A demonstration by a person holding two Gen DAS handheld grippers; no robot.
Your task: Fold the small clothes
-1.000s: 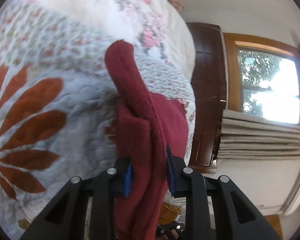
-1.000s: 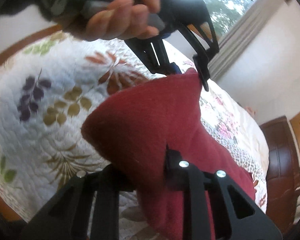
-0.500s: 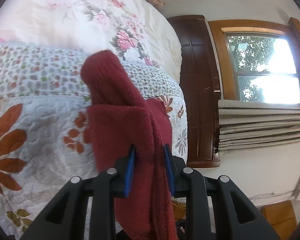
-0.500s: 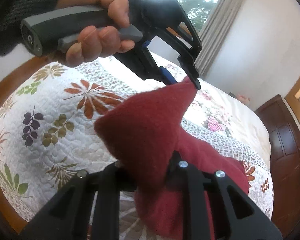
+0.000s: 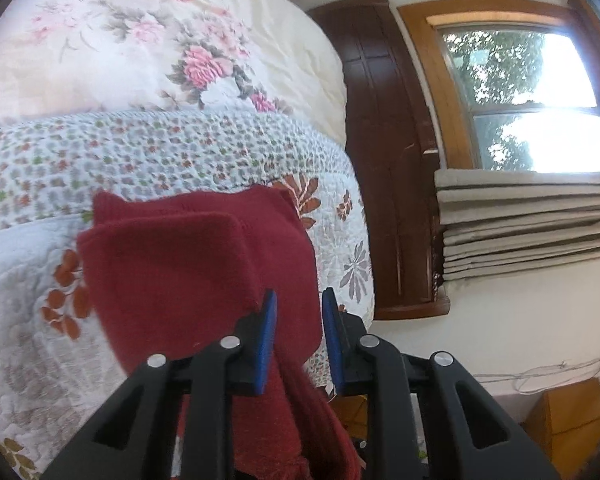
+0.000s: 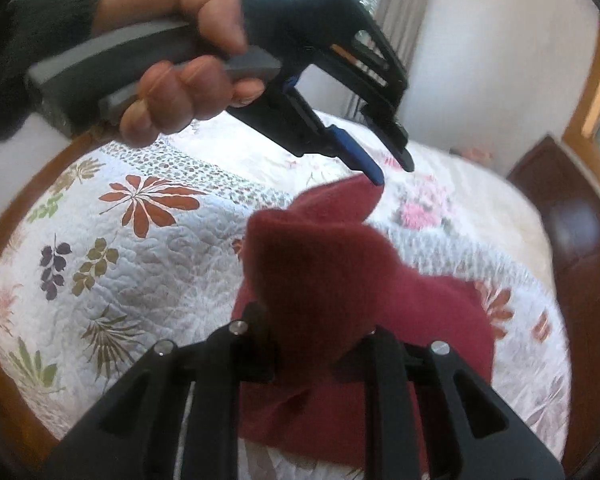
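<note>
The right gripper [image 6: 312, 344] clamps a raised fold of the red garment [image 6: 380, 300], its 2 jaws pressed into the cloth. The rest of the garment lies on the quilt [image 6: 160, 264] below, near the bed's edge. The left gripper [image 6: 394, 172], held by a hand [image 6: 180, 72], has its jaws parted; the blue pad [image 6: 356, 152] seems to touch the garment's upper tip, though blur hides whether it grips. In the left view, cloth lies between its spread pads [image 5: 266, 336]. Beyond stand a floral pillow [image 5: 160, 40], dark headboard [image 5: 384, 152] and window [image 5: 524, 100].
</note>
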